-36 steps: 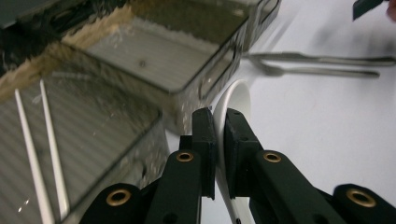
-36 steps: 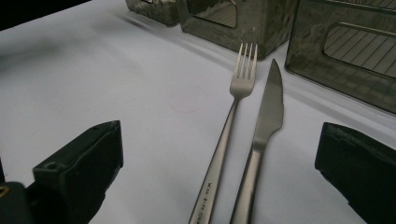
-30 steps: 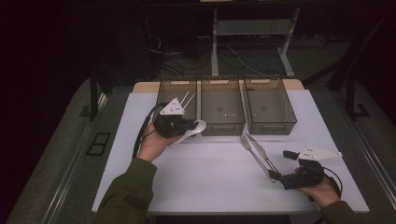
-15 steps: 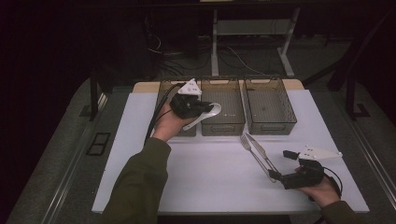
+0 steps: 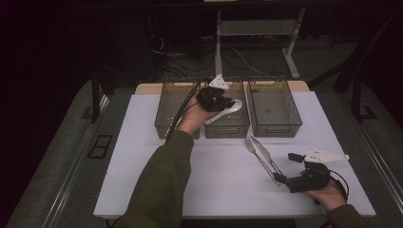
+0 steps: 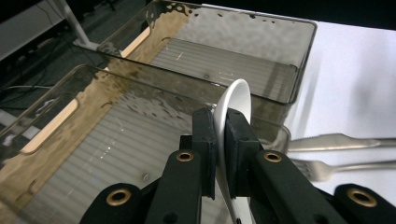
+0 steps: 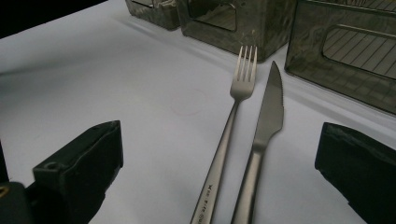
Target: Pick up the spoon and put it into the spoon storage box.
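The left gripper (image 5: 223, 105) pinches the white spoon (image 6: 236, 100) edge-on above the middle bin (image 5: 227, 128); the thin hold could slip. The right gripper (image 7: 219, 154) rests open.

The setting is a dim lab or recording bay. A white table (image 5: 142, 156) occupies the centre. Cables (image 5: 237, 59) and metal stand legs (image 5: 290, 42) lie at 12 o'clock.

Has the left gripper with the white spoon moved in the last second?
Yes. The left gripper, shut on the white spoon, has gone from beside the left bin to over the middle bin.
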{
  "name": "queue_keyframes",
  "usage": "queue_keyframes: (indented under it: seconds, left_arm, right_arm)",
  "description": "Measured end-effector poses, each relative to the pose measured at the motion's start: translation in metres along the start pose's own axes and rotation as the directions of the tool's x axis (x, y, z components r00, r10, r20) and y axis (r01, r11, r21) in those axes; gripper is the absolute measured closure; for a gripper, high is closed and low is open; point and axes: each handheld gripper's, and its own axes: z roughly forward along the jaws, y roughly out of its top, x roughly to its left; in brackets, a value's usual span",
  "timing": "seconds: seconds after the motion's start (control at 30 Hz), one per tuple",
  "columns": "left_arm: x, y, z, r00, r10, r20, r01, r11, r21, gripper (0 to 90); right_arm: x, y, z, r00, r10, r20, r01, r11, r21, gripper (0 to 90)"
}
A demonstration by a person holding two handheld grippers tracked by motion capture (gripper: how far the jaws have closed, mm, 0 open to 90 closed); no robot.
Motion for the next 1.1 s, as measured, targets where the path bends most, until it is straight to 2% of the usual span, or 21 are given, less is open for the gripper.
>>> queue_keyframes:
  seconds: [0.13, 0.23, 0.3, 0.37, 0.43, 0.47, 0.6, 0.67, 0.73, 0.83, 0.93, 1.1]
  left_arm:
    - [0.002, -0.002, 0.015, 1.0, 0.008, -0.001, -0.008, 0.9995, 0.032, 82.7]
    - [0.003, -0.006, 0.023, 0.9994, -0.034, 0.002, 0.034, 0.9989, 0.032, 82.8]
    - [0.006, -0.008, 0.026, 1.0, -0.003, 0.0, 0.003, 0.9985, 0.054, 82.7]
    - [0.005, -0.01, 0.029, 0.9998, -0.021, 0.005, 0.021, 0.9986, 0.049, 82.5]
    - [0.006, -0.011, 0.03, 0.9991, -0.041, 0.012, 0.041, 0.998, 0.048, 80.0]
    - [0.006, -0.011, 0.03, 0.999, -0.044, 0.01, 0.043, 0.9981, 0.043, 74.9]
    - [0.007, -0.009, 0.024, 0.9986, -0.051, 0.018, 0.05, 0.9983, 0.031, 67.4]
    - [0.006, -0.008, 0.02, 0.9962, -0.081, 0.032, 0.081, 0.9967, 0.004, 65.4]
    - [0.006, -0.007, 0.015, 0.9961, -0.08, 0.038, 0.08, 0.9968, -0.007, 62.7]
    - [0.003, -0.006, 0.008, 0.9923, -0.109, 0.058, 0.111, 0.9933, -0.03, 56.6]
    - [0.0, -0.008, 0.001, 0.9894, -0.123, 0.078, 0.126, 0.9915, -0.034, 51.4]
    - [-0.009, -0.016, -0.013, 0.9829, -0.153, 0.102, 0.16, 0.9853, -0.059, 45.0]
  right_arm:
    - [0.0, 0.0, 0.0, 1.0, -0.005, -0.006, 0.005, 1.0, -0.004, 1.0]
    - [0.0, 0.0, -0.001, 1.0, 0.0, -0.007, 0.0, 1.0, -0.004, 1.0]
    - [0.0, 0.0, -0.001, 1.0, 0.0, -0.008, 0.0, 1.0, -0.004, 1.0]
    - [0.0, 0.0, -0.001, 1.0, 0.0, -0.009, 0.0, 1.0, 0.0, 1.0]
    - [0.0, 0.0, -0.001, 0.9999, 0.0, -0.012, 0.0, 1.0, -0.003, 1.0]
    - [0.0, 0.0, -0.001, 0.9999, 0.001, -0.011, -0.001, 1.0, -0.003, 1.0]
    - [0.0, 0.0, -0.001, 1.0, -0.001, -0.008, 0.001, 1.0, -0.001, 1.0]
    - [0.0, 0.0, -0.001, 1.0, -0.001, -0.009, 0.001, 1.0, -0.003, 1.0]
    - [0.0, 0.0, -0.001, 1.0, -0.001, -0.009, 0.001, 1.0, -0.003, 1.0]
    - [0.0, 0.0, 0.0, 1.0, 0.0, -0.008, 0.0, 1.0, -0.003, 1.0]
    - [0.0, 0.0, 0.0, 1.0, 0.0, -0.004, 0.0, 1.0, -0.001, 1.0]
    - [0.0, 0.0, 0.0, 1.0, -0.002, -0.003, 0.002, 1.0, 0.0, 1.0]
